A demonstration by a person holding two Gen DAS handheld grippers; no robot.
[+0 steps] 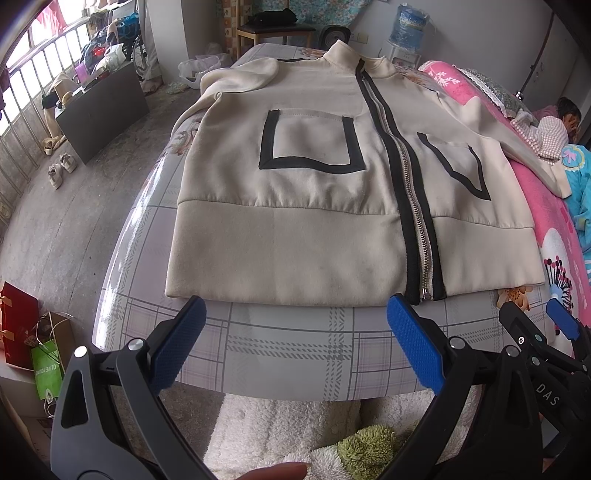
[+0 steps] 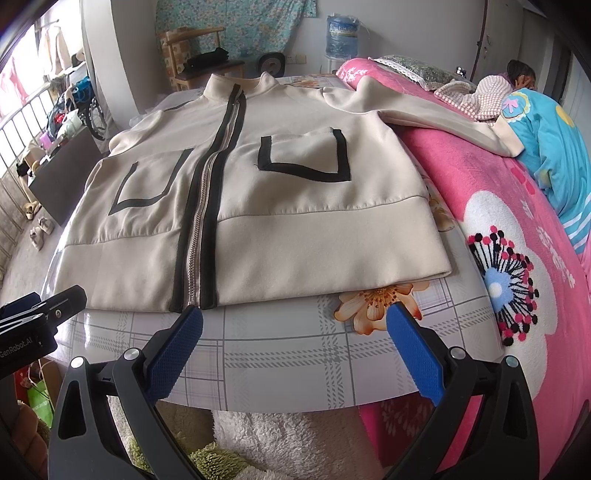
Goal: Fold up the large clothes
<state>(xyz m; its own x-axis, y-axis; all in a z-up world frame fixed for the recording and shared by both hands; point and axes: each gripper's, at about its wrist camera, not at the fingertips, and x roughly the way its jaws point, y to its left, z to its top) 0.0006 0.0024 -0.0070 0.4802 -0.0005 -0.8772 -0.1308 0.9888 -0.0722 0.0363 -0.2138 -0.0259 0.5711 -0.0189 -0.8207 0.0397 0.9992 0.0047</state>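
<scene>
A cream zip jacket (image 1: 306, 206) with black-trimmed pockets lies flat, front up, on a table (image 1: 288, 350) covered in plaid cloth, hem toward me. It also shows in the right wrist view (image 2: 295, 221). Its right sleeve (image 2: 443, 118) stretches onto a pink blanket. The left sleeve (image 1: 240, 79) is folded near the collar. My left gripper (image 1: 295, 306) is open and empty just before the hem. My right gripper (image 2: 295, 315) is open and empty before the hem near the zipper end; it also shows in the left wrist view (image 1: 532, 314).
A pink flowered blanket (image 2: 517, 240) lies on a bed right of the table. A person (image 2: 517, 79) lies at its far end. A chair (image 1: 275, 29) and a water dispenser (image 1: 406, 33) stand behind the table. Bags (image 1: 33, 339) sit on the floor at left.
</scene>
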